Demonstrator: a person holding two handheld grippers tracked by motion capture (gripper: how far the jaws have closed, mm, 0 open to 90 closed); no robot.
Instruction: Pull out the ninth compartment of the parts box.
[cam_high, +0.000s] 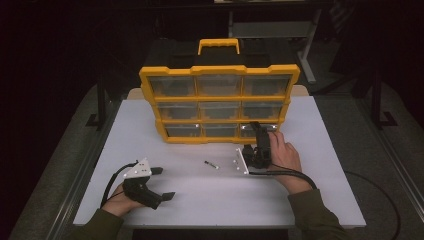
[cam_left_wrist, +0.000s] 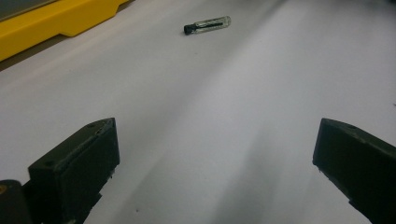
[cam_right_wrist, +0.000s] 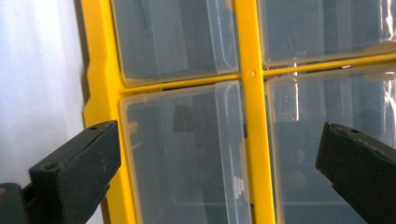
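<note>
Presently I count one white desk (cam_high: 150, 125), one yellow organizer (cam_high: 220, 105) standing upright on it with nine clear drawers, two tools and one small glass vial (cam_high: 211, 164). My right tool (cam_high: 257, 131) sits wide open and empty at the bottom-right drawer (cam_right_wrist: 187, 154); I judge drawer-opening in hand, needing a grip on its front. My left tool (cam_high: 162, 182) rests open, empty, well apart from the vial lying between both tools.

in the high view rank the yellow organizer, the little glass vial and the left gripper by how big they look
1. yellow organizer, by far the largest
2. left gripper
3. glass vial, tiny
</note>
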